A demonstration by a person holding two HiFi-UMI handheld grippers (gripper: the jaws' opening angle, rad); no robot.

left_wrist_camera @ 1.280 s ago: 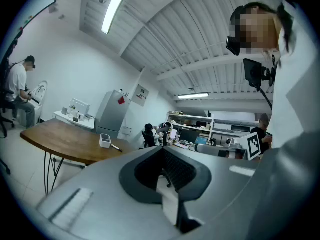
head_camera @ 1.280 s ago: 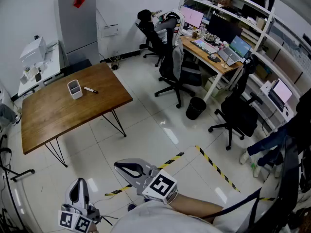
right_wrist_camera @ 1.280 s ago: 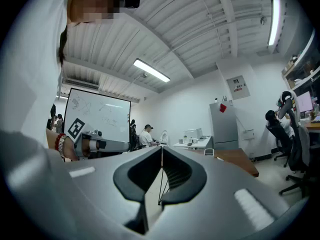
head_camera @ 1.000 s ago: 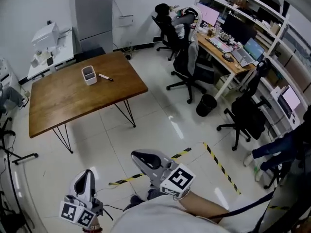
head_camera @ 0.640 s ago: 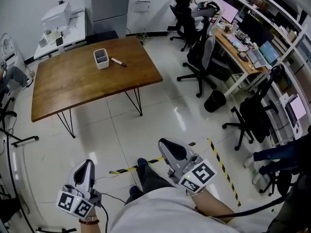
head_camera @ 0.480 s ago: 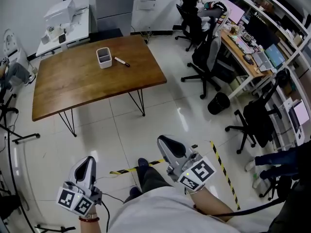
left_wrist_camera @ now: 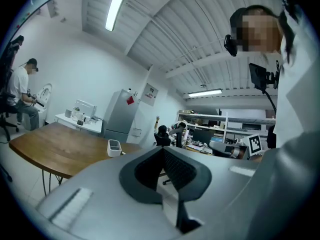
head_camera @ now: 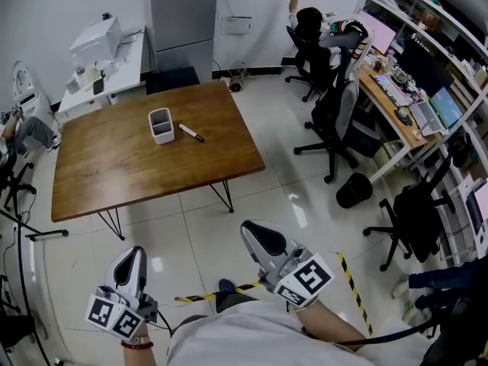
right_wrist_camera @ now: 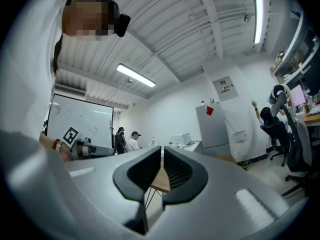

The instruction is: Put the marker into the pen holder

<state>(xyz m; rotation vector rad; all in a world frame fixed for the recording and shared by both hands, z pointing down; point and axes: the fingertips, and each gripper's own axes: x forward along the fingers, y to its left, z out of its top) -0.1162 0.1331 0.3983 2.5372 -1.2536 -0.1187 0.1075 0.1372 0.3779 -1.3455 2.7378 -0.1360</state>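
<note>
Office with white tile floor (head_camera: 194, 231): left gripper (head_camera: 135, 255) and right gripper (head_camera: 256, 233) held low above it, each with jaws pressed together, nothing between. Wooden table (head_camera: 145, 174) well beyond them bears one upright white pen holder (head_camera: 160, 125). One marker (head_camera: 191, 133) lies flat just beside it.

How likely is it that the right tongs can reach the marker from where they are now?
Probably not yet. The marker lies on the table beside the pen holder, well beyond the right tongs, which are shut and empty near the person's body. Only bare floor lies between.
</note>
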